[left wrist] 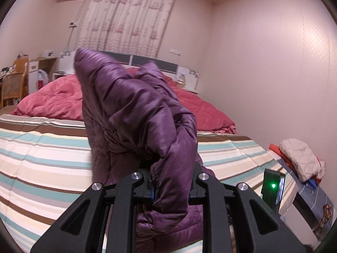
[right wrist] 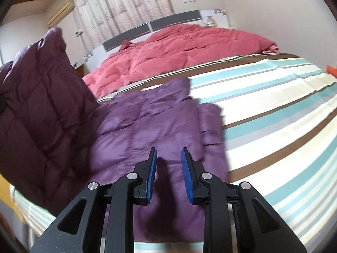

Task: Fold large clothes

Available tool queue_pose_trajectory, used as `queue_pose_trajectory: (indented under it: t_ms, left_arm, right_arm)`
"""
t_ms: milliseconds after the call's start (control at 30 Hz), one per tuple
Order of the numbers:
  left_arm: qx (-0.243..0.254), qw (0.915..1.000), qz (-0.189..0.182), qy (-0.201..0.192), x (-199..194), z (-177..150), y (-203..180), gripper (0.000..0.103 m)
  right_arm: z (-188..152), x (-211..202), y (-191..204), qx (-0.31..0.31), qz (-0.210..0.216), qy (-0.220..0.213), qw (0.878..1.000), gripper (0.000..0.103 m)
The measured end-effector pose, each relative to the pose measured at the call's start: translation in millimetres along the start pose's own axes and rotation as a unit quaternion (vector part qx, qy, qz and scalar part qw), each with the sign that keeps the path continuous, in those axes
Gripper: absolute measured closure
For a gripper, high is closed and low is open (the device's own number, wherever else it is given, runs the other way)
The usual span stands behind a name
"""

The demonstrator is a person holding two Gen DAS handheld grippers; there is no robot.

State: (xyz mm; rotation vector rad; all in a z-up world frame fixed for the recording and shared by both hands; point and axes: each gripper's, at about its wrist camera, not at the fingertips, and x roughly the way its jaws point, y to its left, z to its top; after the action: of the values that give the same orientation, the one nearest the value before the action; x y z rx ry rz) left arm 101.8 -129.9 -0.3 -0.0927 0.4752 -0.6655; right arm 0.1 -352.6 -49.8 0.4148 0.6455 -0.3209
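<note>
One shiny quilted purple jacket (right wrist: 147, 126)

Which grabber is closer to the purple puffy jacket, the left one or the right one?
Left. The left gripper is clamped on a fold of the purple jacket, lifting it. The right gripper hangs open just above the jacket's flat part on the striped bed, with nothing between its jaws.

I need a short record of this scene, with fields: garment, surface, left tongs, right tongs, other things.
garment: purple padded jacket, partly flat on the bed, one part lifted
surface: striped bed sheet
left tongs: shut on a fold of the jacket, holding it up
right tongs: open, nothing between the pads, above the flat part of the jacket
other things: red quilt toward the headboard; patterned curtain behind
</note>
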Motion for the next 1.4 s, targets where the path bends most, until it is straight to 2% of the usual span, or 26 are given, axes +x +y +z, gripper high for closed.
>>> queue_pose_trajectory:
  t_ms: [200, 467, 733, 1000, 1100, 1167, 1233, 1300, 1367, 1400]
  left_arm:
    - [0.025, 0.9991, -0.021, 0.027, 20, -5, -21, 0.085]
    - [0.055, 0.9952, -0.04, 0.071, 49, -22, -52, 0.085]
    - [0.093, 0.986, -0.047, 0.13, 83, -47, -76, 0.085]
    - [0.118, 0.9803, -0.056, 0.149, 91, -60, -76, 0.083]
    - [0.12, 0.9794, -0.074, 0.145, 81, -53, -75, 0.065]
    - [0.107, 0.9796, -0.102, 0.136, 65, -45, -75, 0.038]
    - [0.087, 0.9815, -0.134, 0.106, 39, -32, -70, 0.031]
    - [0.079, 0.9842, -0.139, 0.076, 20, -21, -63, 0.027]
    - [0.068, 0.9893, -0.123, 0.038, 6, -8, -48, 0.019]
    - [0.055, 0.9933, -0.099, 0.018, 2, -1, -34, 0.018]
  right_arm:
    - [4, 0, -22, -0.007, -0.055, -0.007, 0.998, 0.078]
    - [5, -6, -44, 0.015, -0.07, -0.008, 0.997, 0.078]
    - [3, -10, -57, 0.03, -0.076, -0.009, 0.997, 0.078]
    - [2, -10, -69, 0.045, -0.086, -0.006, 0.995, 0.078]
    - [3, -11, -68, 0.045, -0.085, -0.008, 0.995, 0.078]
    - [4, -13, -68, 0.043, -0.083, -0.009, 0.996, 0.078]
    - [6, -15, -67, 0.041, -0.082, -0.01, 0.996, 0.078]
    - [7, -16, -65, 0.04, -0.082, -0.011, 0.996, 0.078]
    - [9, -19, -63, 0.04, -0.079, -0.014, 0.996, 0.078]
    - [9, -21, -61, 0.039, -0.077, -0.016, 0.996, 0.078]
